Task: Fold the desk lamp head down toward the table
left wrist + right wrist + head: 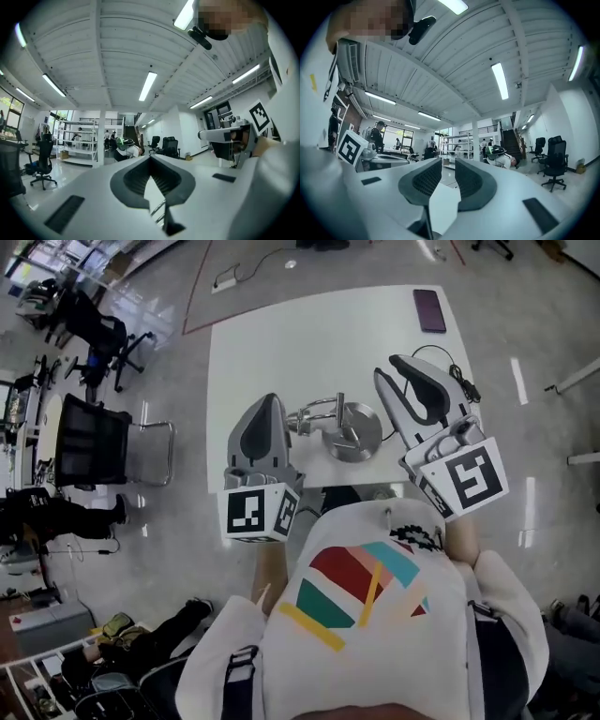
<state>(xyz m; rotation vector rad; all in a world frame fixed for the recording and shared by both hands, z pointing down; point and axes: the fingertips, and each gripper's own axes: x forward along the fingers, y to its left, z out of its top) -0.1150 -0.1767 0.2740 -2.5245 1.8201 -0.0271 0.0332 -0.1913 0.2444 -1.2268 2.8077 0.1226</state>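
- Left gripper [270, 407]: at lamp's 9 o'clock, jaws together, nothing between; held level above table [281, 343], off the work.
- Desk lamp [349, 432]: near table edge, between grippers, untouched. Chrome arm lies low beside round base; head judged already folded.
- Right gripper [392, 371]: lamp's 3 o'clock, jaws apart, empty; likely standing off.
- Phone [430, 310]: 1 o'clock corner, out of way.

surface: white table [253, 352] | on it: silver desk lamp [361, 423]; dark phone [430, 310], far corner
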